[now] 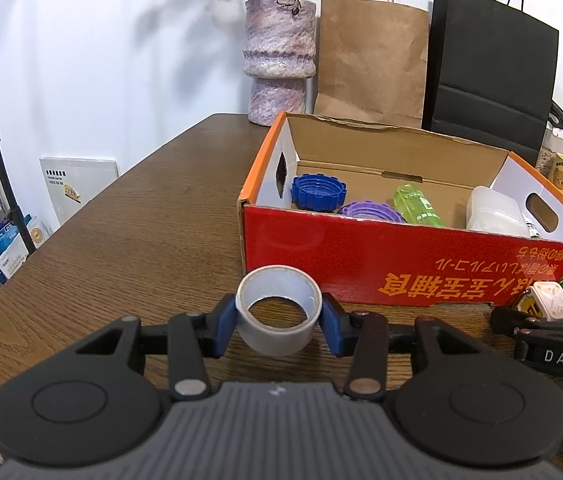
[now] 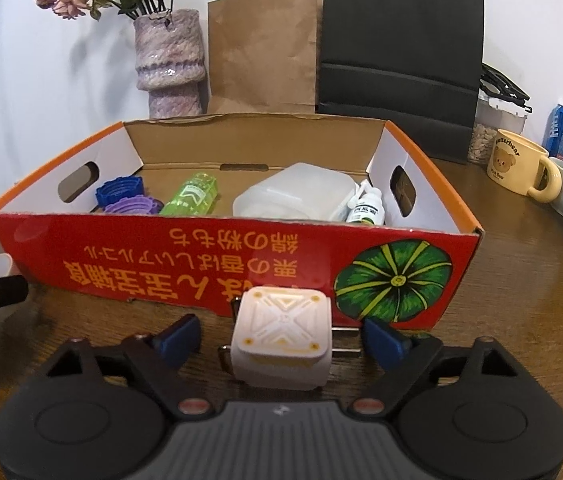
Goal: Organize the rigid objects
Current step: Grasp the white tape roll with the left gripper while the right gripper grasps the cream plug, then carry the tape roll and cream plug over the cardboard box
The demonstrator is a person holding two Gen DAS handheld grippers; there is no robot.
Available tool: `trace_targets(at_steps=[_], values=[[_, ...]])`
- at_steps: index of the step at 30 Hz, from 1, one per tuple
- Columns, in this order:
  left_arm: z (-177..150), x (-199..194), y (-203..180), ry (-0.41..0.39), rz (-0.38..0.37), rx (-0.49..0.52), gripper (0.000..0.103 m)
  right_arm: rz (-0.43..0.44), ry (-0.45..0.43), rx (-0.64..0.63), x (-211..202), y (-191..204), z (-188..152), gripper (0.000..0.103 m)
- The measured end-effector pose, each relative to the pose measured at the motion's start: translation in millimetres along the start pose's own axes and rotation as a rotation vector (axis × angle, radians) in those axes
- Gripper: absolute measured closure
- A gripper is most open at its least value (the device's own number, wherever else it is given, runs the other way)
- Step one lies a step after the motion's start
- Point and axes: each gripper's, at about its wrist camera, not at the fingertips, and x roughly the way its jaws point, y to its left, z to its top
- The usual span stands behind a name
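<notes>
My left gripper (image 1: 279, 320) is shut on a roll of clear tape (image 1: 279, 312), its blue pads pressing both sides, just in front of the red cardboard box (image 1: 361, 264). My right gripper (image 2: 281, 336) is open around a white cube-shaped charger (image 2: 281, 336) that sits on the table; the blue pads stand apart from its sides. The charger also shows in the left wrist view (image 1: 545, 304). The box (image 2: 201, 256) holds a blue lid (image 2: 119, 194), a purple lid (image 2: 133, 205), a green bottle (image 2: 191, 196), a translucent container (image 2: 297, 194) and a small white bottle (image 2: 365, 208).
A purple vase (image 1: 279, 60), a brown paper bag (image 1: 373, 60) and a black bag (image 1: 489, 72) stand behind the box. A yellow bear mug (image 2: 521, 166), a jar and bottles are at the right. The wooden table (image 1: 121, 240) extends left to its edge.
</notes>
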Motion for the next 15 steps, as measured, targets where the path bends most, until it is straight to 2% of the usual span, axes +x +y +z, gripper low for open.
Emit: trace_targets(at_steps=[6, 15], values=[[0, 0, 0, -0.001, 0.001, 0.000, 0.058, -0.004, -0.016, -0.001, -5, 0, -2, 0.037], [-1, -1, 1, -0.006, 0.000, 0.001, 0.058, 0.009, -0.030, 0.002, -12, 0, -5, 0.037]])
